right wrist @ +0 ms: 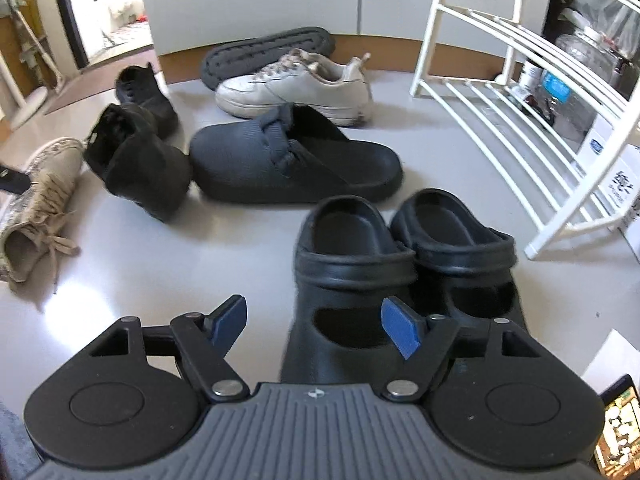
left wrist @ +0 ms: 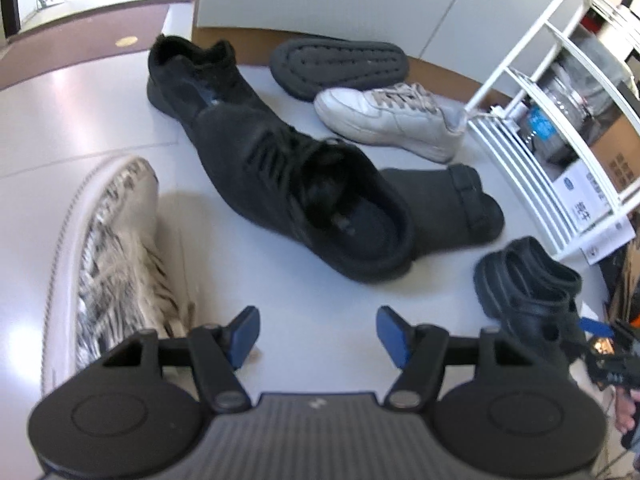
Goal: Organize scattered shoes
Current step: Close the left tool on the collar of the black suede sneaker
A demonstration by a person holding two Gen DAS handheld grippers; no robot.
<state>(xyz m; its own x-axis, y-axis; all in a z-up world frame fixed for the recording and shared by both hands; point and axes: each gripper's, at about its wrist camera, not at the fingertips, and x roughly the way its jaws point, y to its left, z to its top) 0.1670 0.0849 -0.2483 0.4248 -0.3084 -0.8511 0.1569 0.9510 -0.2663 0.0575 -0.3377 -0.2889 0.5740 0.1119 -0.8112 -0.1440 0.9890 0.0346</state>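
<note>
On the pale floor [right wrist: 140, 280], just in front of the white slatted shoe rack [right wrist: 500, 120], a pair of black clogs [right wrist: 400, 248] stands side by side, and the right gripper [right wrist: 316, 326] hangs over the nearer clog with its blue pads spread, nothing pinched between them. Beyond lie a dark slipper [right wrist: 296, 168], a white sneaker [right wrist: 296, 84] with an upturned sole [right wrist: 264, 50] behind it, and two black fleece-lined shoes [left wrist: 320, 200]. The left gripper [left wrist: 318, 332] is likewise spread and empty above bare floor, with a patterned beige sneaker [left wrist: 116, 264] just beside its left finger.
</note>
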